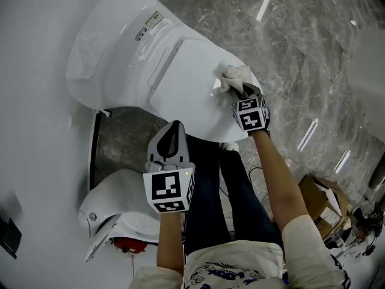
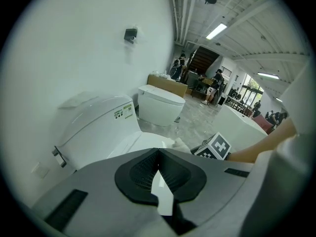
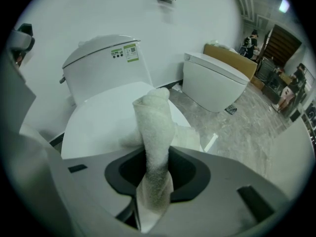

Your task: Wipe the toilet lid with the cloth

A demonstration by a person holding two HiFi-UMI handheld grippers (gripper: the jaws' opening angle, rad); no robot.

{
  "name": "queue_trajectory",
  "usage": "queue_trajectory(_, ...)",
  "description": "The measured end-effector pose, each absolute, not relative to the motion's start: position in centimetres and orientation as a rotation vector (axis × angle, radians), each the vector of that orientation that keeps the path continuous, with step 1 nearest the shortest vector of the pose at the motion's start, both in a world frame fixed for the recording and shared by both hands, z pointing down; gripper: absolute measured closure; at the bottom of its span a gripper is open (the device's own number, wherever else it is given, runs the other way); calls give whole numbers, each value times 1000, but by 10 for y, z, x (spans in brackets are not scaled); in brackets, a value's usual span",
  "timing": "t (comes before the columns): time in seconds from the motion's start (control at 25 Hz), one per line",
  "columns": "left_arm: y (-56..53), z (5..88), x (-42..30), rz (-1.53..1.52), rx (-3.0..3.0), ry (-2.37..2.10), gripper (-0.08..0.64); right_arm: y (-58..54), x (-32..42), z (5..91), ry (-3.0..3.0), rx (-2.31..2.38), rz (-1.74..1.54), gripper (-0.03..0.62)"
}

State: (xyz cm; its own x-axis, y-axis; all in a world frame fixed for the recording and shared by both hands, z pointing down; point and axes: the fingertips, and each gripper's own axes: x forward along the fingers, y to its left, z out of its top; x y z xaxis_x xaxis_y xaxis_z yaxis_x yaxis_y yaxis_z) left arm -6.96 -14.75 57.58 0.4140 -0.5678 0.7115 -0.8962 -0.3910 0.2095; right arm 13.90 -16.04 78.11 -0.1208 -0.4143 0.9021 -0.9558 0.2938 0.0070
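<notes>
Risk | right gripper is pinching cloth at lid edge, possibly overshooting (curved rim) | left gripper is idling, jaws together

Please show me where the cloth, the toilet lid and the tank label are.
cloth [image 3: 155, 127], right gripper view, on its twisted middle part.
toilet lid [image 1: 186, 95], head view, on its bare top.
tank label [image 1: 149, 27], head view, on its middle.

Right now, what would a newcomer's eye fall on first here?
The white toilet lid fills the top of the head view. At its right edge the right gripper is shut on a cloth resting on it. The left gripper hangs shut and empty, nearer the person.
</notes>
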Motion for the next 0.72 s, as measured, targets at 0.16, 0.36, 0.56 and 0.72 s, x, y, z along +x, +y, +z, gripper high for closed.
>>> queue_trajectory(0.16, -136, 575, -61, 743, 2102, -1221, 557, -137, 158, 782, -1659, 1282, 810, 486)
queue_trajectory(0.36, -128, 574, -48, 749, 2121, -1201, 557, -110, 180, 787, -1614, 1302, 838, 486)
queue_trajectory(0.56, -120, 571, -33, 752, 2140, -1183, 557, -80, 199, 789, -1570, 1336, 892, 486)
queue_trajectory(0.72, -112, 571, -22, 755, 2151, -1164, 557, -59, 209, 791, -1545, 1363, 920, 486)
